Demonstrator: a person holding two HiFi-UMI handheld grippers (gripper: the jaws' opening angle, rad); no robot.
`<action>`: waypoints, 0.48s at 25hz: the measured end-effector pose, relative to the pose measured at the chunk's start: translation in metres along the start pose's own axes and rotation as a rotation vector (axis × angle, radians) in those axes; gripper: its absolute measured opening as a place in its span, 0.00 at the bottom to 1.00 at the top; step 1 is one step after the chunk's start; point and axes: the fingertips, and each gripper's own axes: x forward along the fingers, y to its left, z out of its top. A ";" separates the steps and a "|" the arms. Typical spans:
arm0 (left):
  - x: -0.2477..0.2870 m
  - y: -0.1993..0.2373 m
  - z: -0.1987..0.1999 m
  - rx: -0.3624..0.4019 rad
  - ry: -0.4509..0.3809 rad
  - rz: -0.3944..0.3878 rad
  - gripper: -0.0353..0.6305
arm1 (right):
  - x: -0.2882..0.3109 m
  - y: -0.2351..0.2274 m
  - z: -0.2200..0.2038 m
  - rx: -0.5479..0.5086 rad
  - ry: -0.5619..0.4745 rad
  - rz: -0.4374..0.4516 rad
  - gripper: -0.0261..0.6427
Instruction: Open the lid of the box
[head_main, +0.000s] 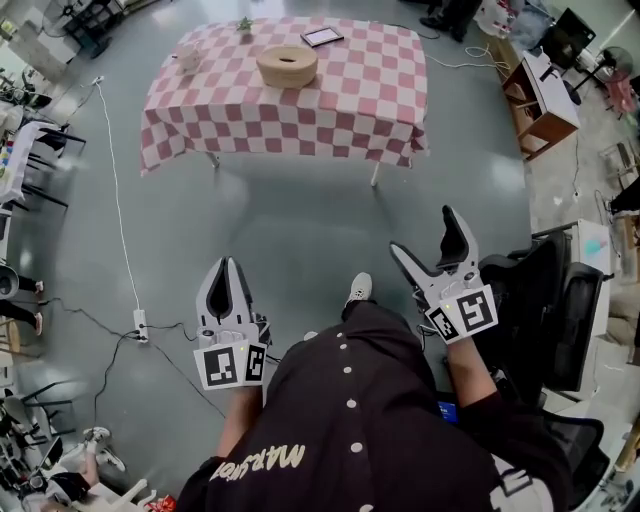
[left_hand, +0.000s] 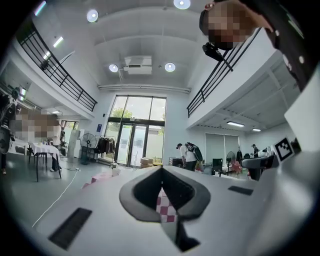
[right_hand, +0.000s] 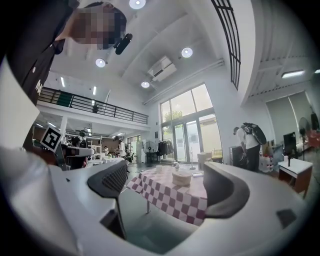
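A round tan box (head_main: 287, 65) with its lid on stands on a table under a pink-and-white checked cloth (head_main: 340, 110), far ahead of me across the grey floor. The right gripper view also has the box (right_hand: 182, 177) on the checked table (right_hand: 175, 200), seen between the jaws from a distance. My left gripper (head_main: 228, 268) hangs low at my left side, jaws together, nothing held. In the left gripper view only a sliver of checked cloth (left_hand: 166, 206) shows through the left gripper (left_hand: 164, 192). My right gripper (head_main: 426, 234) (right_hand: 167, 190) is open and empty.
On the table lie a tablet (head_main: 322, 37), a cup (head_main: 188, 58) and a small plant (head_main: 245, 24). A white cable runs to a power strip (head_main: 140, 323) at the left. A wooden shelf (head_main: 540, 95) and black chairs (head_main: 560, 300) stand at the right. A person with a backpack (right_hand: 248, 142) stands far off.
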 end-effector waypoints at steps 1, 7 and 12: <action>0.008 -0.001 0.001 0.003 -0.001 0.000 0.07 | 0.006 -0.006 0.000 0.001 0.000 0.003 0.74; 0.051 -0.015 0.004 0.010 0.008 0.009 0.07 | 0.031 -0.043 0.001 0.015 0.016 0.017 0.74; 0.084 -0.031 0.001 0.016 0.023 0.022 0.07 | 0.050 -0.076 -0.002 0.024 0.026 0.031 0.74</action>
